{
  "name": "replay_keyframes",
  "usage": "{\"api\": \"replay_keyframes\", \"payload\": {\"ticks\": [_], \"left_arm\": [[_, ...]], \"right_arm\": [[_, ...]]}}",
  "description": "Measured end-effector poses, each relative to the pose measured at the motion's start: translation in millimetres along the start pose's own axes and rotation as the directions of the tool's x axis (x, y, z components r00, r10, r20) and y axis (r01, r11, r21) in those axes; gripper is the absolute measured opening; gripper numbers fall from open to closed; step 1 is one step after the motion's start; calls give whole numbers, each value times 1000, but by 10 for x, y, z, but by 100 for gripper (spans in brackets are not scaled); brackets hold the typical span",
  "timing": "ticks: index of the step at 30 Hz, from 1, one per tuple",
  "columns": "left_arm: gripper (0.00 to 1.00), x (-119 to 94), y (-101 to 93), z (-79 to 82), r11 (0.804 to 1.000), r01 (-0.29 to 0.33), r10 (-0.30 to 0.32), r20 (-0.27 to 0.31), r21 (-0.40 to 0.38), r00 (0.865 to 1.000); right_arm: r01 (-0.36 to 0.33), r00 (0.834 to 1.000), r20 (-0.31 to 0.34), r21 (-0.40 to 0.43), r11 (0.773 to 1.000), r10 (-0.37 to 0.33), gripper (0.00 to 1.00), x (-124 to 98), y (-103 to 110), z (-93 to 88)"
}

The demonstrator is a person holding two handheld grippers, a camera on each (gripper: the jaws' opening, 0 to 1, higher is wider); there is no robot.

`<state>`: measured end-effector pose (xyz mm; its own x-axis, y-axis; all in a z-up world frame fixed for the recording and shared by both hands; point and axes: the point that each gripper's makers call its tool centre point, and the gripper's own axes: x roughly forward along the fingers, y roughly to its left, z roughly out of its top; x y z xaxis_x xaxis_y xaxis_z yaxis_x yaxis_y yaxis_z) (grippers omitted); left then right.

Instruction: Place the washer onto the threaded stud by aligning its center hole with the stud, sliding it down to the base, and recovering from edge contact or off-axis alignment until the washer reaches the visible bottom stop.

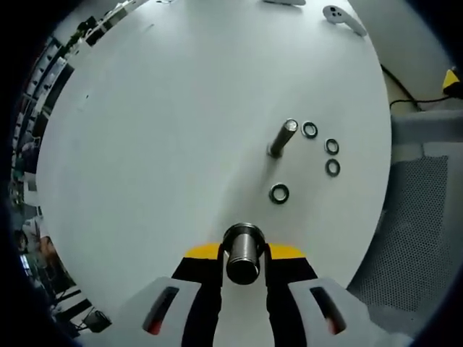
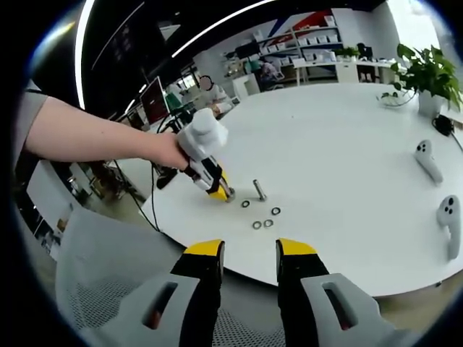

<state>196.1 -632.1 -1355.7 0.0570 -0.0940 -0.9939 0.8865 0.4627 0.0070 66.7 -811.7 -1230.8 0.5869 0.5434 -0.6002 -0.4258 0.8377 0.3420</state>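
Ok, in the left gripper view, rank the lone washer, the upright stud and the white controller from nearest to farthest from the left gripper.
1. Lone washer, just ahead of the left gripper, which holds a cylinder.
2. Stud, beyond it, mid-table.
3. Controller, at the far edge.

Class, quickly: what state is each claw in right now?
Left claw: shut on a threaded stud.
Right claw: open, empty.

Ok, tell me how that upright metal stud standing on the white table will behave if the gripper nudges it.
The slim upright metal stud stands on the round white table and looks tall for its footing, so a sideways nudge would probably tip it. Once down, being round, it would likely roll. The four small dark ring washers lying flat beside it would more likely slide than roll.
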Motion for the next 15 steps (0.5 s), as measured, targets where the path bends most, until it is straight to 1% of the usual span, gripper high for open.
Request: {"api": "replay_keyframes", "payload": {"ticks": [1,2,3,4,9,13,15], "left_arm": [[20,-3,-1,4,1000,6,-6,4,-15,1000],[22,-6,-9,23,999,15,-14,23,-35,1000],[24,-17,-23,39,997,29,-26,45,-67,999],[27,-29,-11,31,996,28,-24,48,-82,999],[30,-109,55,27,997,-8,15,86,-80,996],[33,-211,67,28,993,-20,35,131,-113,991],[34,-266,67,24,991,-19,42,165,-136,985]], "right_arm": [[0,1000,0,0,1000,0,31,0,0,-1],[0,1000,0,0,1000,0,31,-1,1,-1],[1,1000,0,0,1000,-1,31,-4,1,0],[1,1000,0,-1,1000,-1,31,-5,2,0],[1,1000,-1,-3,1000,-1,31,-3,2,1],[4,1000,0,0,1000,-4,31,-5,-4,3],[7,1000,1,0,1000,-7,31,-5,-9,4]]}}
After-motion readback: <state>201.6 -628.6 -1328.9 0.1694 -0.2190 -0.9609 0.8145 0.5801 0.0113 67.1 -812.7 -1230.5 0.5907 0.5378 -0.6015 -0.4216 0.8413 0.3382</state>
